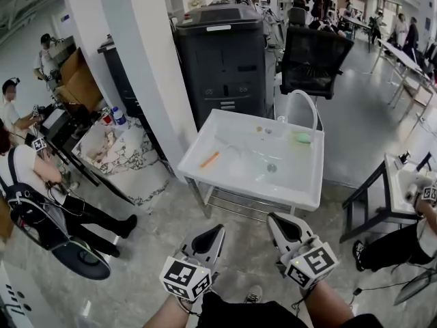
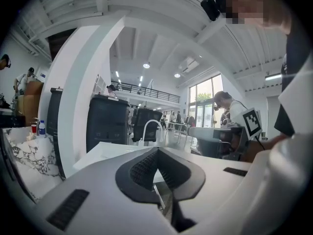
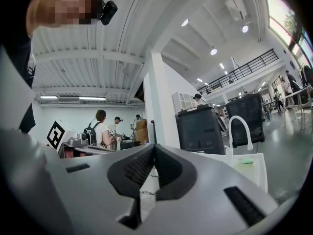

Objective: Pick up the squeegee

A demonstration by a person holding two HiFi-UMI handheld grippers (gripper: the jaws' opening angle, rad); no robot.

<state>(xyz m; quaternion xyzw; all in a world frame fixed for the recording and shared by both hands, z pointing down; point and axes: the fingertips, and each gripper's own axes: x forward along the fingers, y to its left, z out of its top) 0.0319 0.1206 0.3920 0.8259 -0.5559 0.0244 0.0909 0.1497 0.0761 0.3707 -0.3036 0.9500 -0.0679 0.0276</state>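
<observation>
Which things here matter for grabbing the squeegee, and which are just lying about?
Job: orange-handled tool, likely the squeegee, in the white sink; left gripper and right gripper, both shut, empty.
Lying about: green sponge; faucet; black cabinet; office chair; marble-topped table.

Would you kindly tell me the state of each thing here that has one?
Left gripper: jaws shut, empty.
Right gripper: jaws shut, empty.
Squeegee: lying in the sink, untouched.
Faucet: no water seen running.
Green sponge: lying by the faucet.
</observation>
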